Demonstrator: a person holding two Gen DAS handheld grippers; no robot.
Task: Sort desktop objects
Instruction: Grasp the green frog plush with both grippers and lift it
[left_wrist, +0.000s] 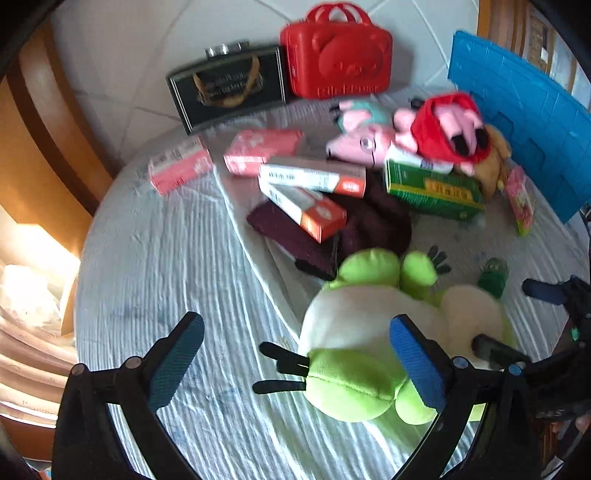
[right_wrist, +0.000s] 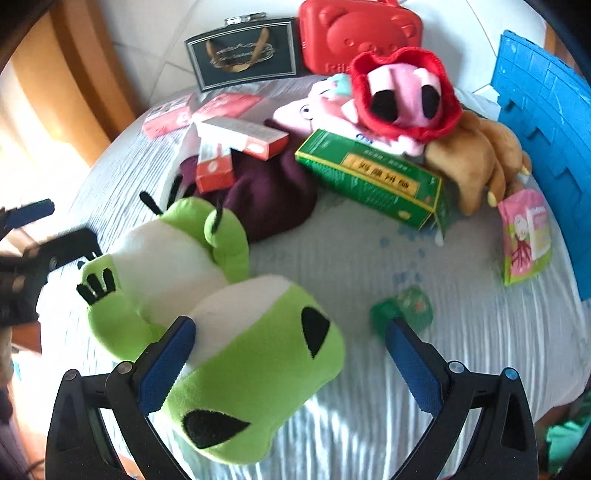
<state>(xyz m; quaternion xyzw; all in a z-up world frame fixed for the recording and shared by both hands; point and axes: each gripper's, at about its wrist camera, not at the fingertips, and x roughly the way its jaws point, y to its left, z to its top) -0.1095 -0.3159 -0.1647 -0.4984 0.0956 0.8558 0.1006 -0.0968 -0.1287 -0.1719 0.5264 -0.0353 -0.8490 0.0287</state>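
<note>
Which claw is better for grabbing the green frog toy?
Probably the right gripper: the green frog plush has its head between the open fingers. The left gripper, also open, only straddles one foot.

The round desk (left_wrist: 166, 266) has a white cloth. On it lie a green frog toy (right_wrist: 207, 295), boxes, a purple cloth (right_wrist: 273, 199) and a red case (left_wrist: 336, 59).
</note>
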